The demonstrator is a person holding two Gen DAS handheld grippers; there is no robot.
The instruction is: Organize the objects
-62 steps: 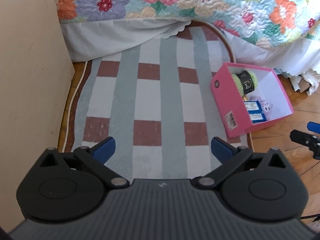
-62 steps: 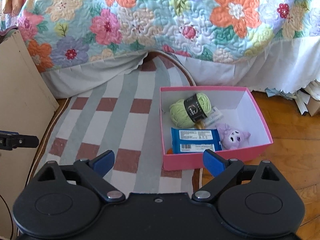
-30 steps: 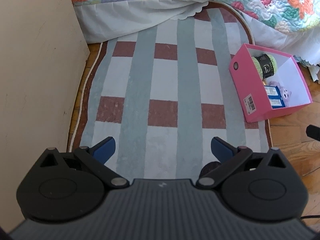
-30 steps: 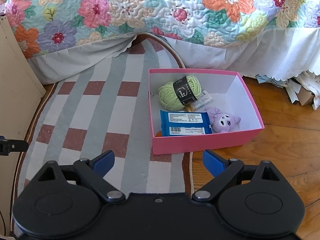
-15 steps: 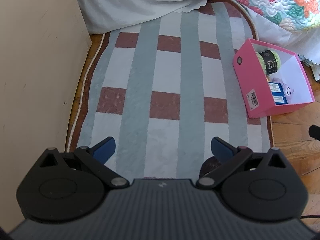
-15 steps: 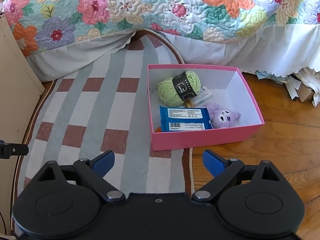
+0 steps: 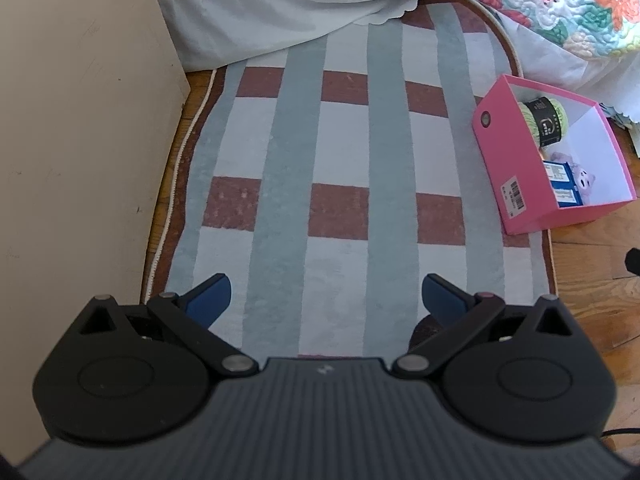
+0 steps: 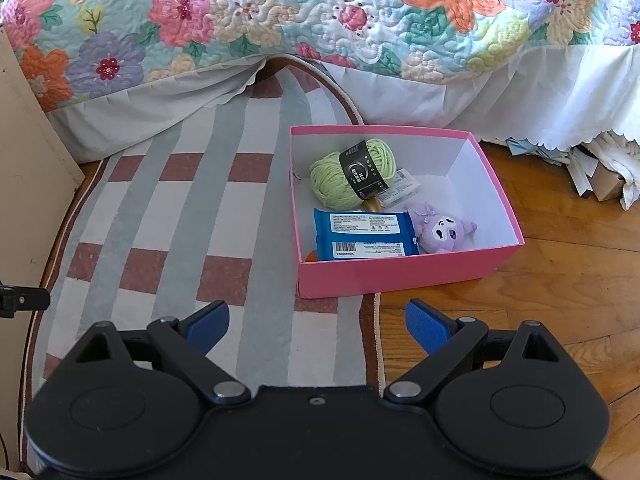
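Left tool wide apart, nothing between its blue fingers, hovering over the striped rug. Right tool also wide and empty, above the rug edge and the wood floor, just short of the pink box.

Pink box sits half on the rug, half on the floor, near the bed skirt. Inside: green yarn ball at back left, small white packet beside it, blue wipes pack at front, purple plush toy to its right. An orange bit shows under the wipes, can't identify.

No loose items visible on rug or floor in either view. Judgement: sorting looks done or nearly so; possibly only a box lid or move remains, can't tell.
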